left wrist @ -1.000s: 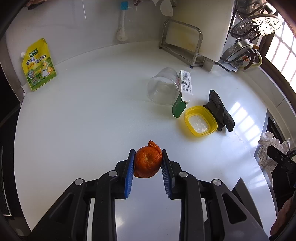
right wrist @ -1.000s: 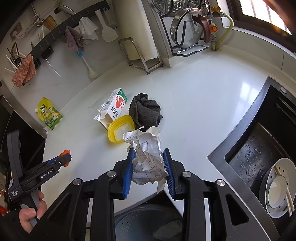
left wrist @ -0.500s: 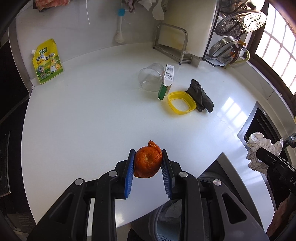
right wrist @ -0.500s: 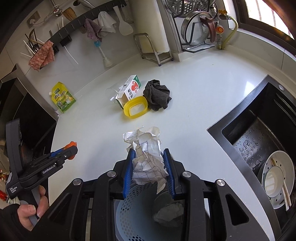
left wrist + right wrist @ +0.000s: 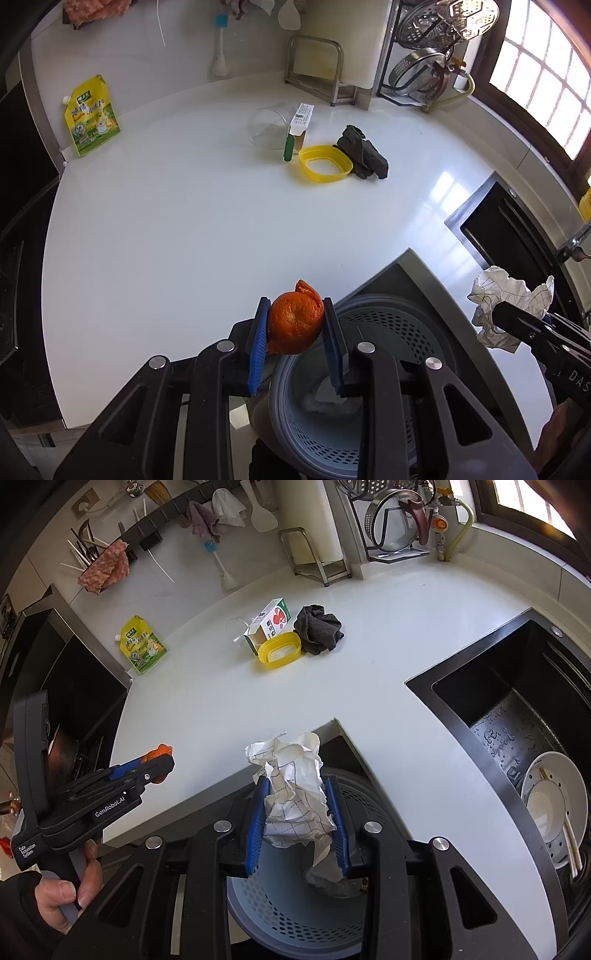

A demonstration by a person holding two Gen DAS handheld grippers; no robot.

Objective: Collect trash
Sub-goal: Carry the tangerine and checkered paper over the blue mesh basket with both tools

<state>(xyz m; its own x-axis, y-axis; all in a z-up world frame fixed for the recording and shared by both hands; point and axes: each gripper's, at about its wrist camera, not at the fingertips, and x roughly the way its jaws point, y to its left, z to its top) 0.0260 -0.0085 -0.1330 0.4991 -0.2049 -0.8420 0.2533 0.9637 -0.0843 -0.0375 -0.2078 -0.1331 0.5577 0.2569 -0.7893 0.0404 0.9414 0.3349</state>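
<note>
My left gripper (image 5: 295, 325) is shut on an orange peel (image 5: 294, 320) and holds it over the near rim of a grey perforated trash bin (image 5: 384, 325) below the counter edge. My right gripper (image 5: 298, 805) is shut on a crumpled sheet of checked paper (image 5: 295, 794) and holds it above the same bin (image 5: 295, 904), which has some trash at its bottom. The paper also shows in the left wrist view (image 5: 506, 299), and the left gripper in the right wrist view (image 5: 155, 764).
On the white counter (image 5: 184, 221) lie a clear cup (image 5: 267, 125), a small carton (image 5: 297, 127), a yellow lid (image 5: 325, 164), a dark cloth (image 5: 364, 157) and a yellow pouch (image 5: 91, 114). A black sink (image 5: 517, 738) with a white bowl (image 5: 554, 805) is at the right.
Both grippers have drawn back from the counter with their loads, and now hang over the trash bin, which has come into view beneath them.
</note>
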